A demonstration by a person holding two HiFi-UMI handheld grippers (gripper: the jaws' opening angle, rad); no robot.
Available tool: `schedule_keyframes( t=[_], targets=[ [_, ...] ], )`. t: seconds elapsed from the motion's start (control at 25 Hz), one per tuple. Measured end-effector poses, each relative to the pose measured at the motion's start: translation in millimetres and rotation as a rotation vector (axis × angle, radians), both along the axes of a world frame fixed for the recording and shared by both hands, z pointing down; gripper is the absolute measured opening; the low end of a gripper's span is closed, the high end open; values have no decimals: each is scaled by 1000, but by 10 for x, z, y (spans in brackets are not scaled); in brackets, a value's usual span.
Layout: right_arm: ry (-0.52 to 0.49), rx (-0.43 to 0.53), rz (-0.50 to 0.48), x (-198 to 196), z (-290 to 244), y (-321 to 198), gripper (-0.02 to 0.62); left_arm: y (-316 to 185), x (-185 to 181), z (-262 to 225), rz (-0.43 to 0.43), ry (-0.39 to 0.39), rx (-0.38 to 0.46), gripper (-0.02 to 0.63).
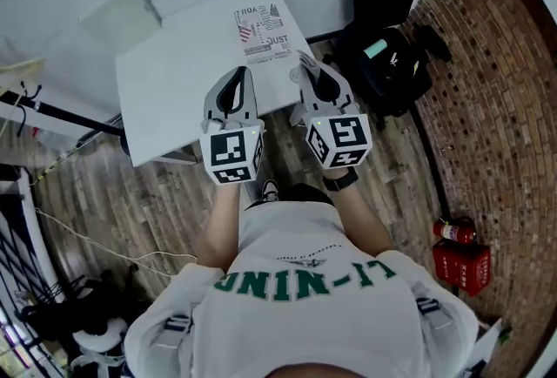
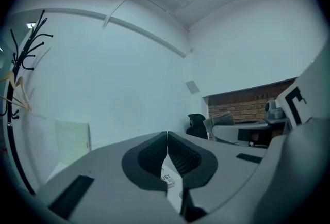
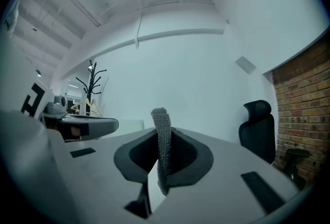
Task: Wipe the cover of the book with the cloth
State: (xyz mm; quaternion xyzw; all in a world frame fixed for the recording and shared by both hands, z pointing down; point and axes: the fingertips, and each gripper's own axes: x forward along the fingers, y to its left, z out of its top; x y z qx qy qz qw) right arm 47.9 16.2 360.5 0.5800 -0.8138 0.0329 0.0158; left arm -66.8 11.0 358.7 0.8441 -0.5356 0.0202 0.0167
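While hovering above the table's (image 1: 174, 80) near edge, clamping the cloth (image 3: 161, 125) upright in the right gripper (image 3: 163, 153) and holding the left gripper (image 2: 167, 141) with jaws pressed together on nothing. Facing the book (image 1: 263, 34), lying flat on the table just ahead of both grippers.

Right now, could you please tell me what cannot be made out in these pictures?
Cloth: only a grey strip shows, pinched in the right tongs; in the head view they hide it.
Book: cover print too small in the head view; the left tongs block all but a sliver in their view.
Pale sheet: material unclear.
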Motion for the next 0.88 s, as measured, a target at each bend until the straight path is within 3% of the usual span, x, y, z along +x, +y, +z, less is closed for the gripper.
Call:
schedule_keyframes(
  t=[0.44, 0.68, 0.88],
  targets=[
    [-119, -198, -136, -328, 587, -1605, 41, -1358, -216, 400, -57, -13, -83, 15],
    [-87, -364, -207, -248, 968, -2567, 43, -2298, -156, 506, -134, -10, -105, 17],
    [-136, -530, -394, -360, 1386, -3140, 41, -3000, -38, 699, -145, -9, -138, 15]
  ],
)
